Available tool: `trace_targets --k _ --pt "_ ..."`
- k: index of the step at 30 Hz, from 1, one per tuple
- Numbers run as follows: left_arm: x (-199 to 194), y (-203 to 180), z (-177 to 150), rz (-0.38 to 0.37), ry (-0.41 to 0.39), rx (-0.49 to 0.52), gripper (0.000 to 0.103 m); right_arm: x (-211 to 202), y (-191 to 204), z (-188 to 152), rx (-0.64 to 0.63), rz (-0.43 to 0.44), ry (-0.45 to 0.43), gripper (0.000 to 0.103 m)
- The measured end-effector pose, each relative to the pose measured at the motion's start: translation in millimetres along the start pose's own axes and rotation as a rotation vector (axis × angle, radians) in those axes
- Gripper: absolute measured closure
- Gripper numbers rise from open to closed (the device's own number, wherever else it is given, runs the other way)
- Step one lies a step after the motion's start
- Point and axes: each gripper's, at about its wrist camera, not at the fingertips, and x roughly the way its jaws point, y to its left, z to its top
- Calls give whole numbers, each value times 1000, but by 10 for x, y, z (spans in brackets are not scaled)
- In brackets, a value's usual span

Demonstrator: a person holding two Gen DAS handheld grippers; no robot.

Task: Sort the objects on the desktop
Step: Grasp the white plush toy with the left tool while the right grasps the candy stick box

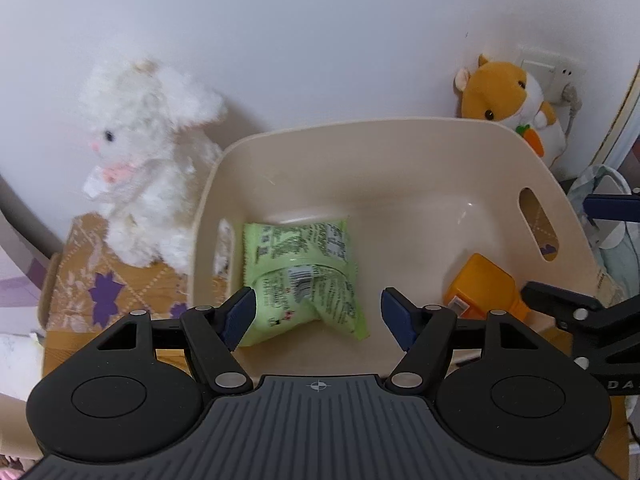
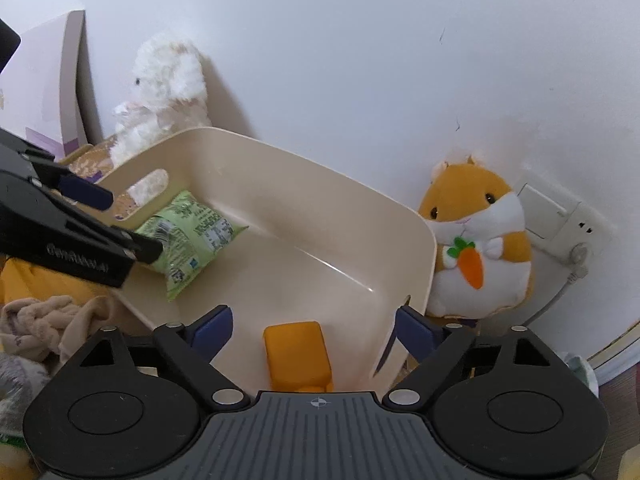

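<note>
Left gripper (image 1: 318,316) is over the near rim of the bin (image 1: 400,128), fingers spread wide and gripping nothing. The green packet (image 1: 302,276) lies on the bin floor right ahead, between the two fingertips and a touch toward the left one, whose blue pad (image 1: 240,316) overlaps the packet's near edge in the left wrist view; whether it touches, I cannot tell. The right pad (image 1: 396,318) stands well clear of the packet.

Off past the right fingertip sits the orange block (image 1: 482,286), also on the bin floor, near the wall with the handle slot. Beyond the left finger, outside the bin, a white plush (image 1: 148,160) sits on a patterned box (image 1: 104,288). Far ahead to the right, a hamster plush (image 1: 508,96) leans by the wall behind the bin's back rim.

Over to the right gripper (image 2: 312,334): fingers parted wide too, nothing between the pads. The orange block (image 2: 298,354) lies just ahead and below, between the fingers, nearer the gripper body than the tips, apart from both pads. The right fingertip sits at the bin's (image 2: 280,152) side wall. The green packet (image 2: 192,240) is farther off, ahead to the left, with the left gripper (image 2: 120,224) reaching over it. The hamster plush (image 2: 478,240) is ahead of the right finger, outside the bin.
</note>
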Motion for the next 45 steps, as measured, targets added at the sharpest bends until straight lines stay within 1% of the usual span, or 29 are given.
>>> trace_targets --k 1,3,8,12,14,17,23,26,31,36,39,43,45 --pt "-63 15 -20 -1 -11 3 30 -54 2 -23 2 -3 -8 6" --pt "-189 46 -64 -8 -29 4 27 -157 1 -60 9 -10 -21 3" --pt "-431 168 -228 -13 -49 5 24 -402 10 -214 22 -10 -42 0" --pt "-570 298 -456 4 -38 18 24 -556 19 -396 7 -29 -38 0" --pt "-621 363 -577 17 -7 33 24 -605 -3 -506 8 -26 -22 0" --pt "-698 477 -732 9 24 39 24 -653 -30 -711 18 -30 13 0" --pt "-882 639 -1091 -13 76 8 24 -680 -35 -1112 44 -40 100 0" --pt "-925 653 -1253 -35 113 0 24 -670 -24 -1278 32 -32 138 0" --pt "-943 648 -1565 -63 193 19 24 -625 -15 -1482 -11 -25 191 0" --pt "-841 638 -1817 -79 276 -26 24 -530 -16 -1593 -44 -19 231 0" --pt "-748 609 -1896 -93 311 -59 24 -430 -10 -1636 -70 -22 251 0" --pt "-574 528 -1977 -91 353 -78 24 -282 38 -1671 -120 -23 272 0" --pt "-486 498 -2011 -105 377 -100 23 -216 72 -1681 -148 -24 279 0"
